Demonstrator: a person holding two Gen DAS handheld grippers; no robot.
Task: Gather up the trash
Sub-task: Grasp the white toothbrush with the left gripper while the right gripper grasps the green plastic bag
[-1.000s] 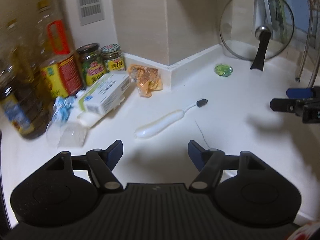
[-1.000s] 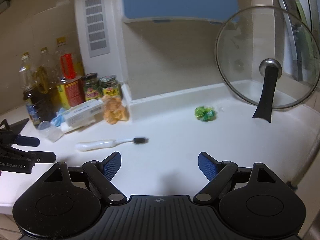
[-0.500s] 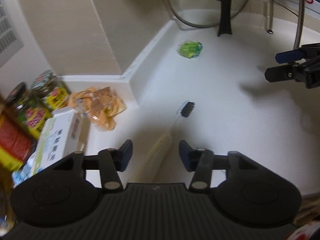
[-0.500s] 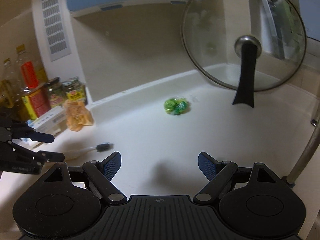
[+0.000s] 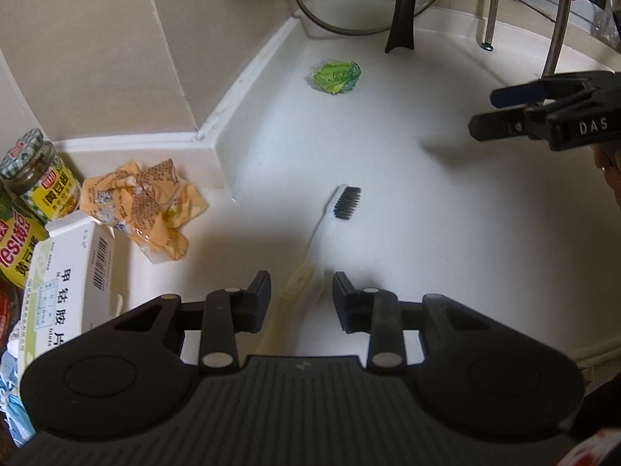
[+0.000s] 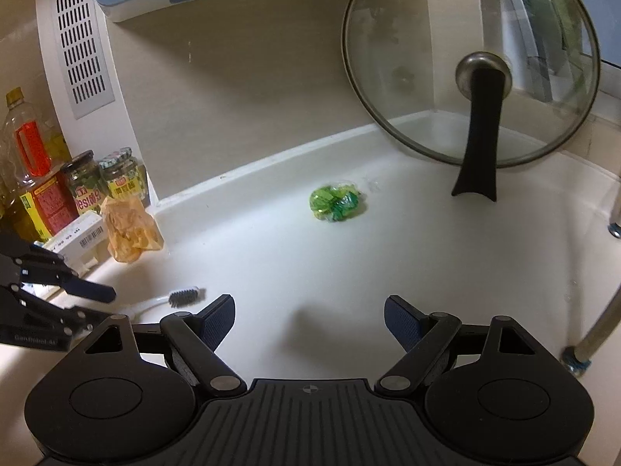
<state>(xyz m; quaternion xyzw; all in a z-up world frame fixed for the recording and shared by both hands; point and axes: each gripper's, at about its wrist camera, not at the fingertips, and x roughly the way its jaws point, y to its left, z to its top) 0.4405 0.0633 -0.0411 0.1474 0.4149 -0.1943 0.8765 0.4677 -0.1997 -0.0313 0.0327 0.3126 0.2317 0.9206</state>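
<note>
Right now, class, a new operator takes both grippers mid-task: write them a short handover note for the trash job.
Left gripper: open, low over the counter, fingers either side of the toothbrush handle, not closed on it.
Right gripper: open, empty, aimed toward the green wrapper.
Trash: toothbrush lying flat; green wrapper near the back wall by the glass lid; orange wrapper beside the box and jars.
Done: nothing collected as far as can be seen.
Left: grip the toothbrush, then both wrappers. No bin in view.
</note>
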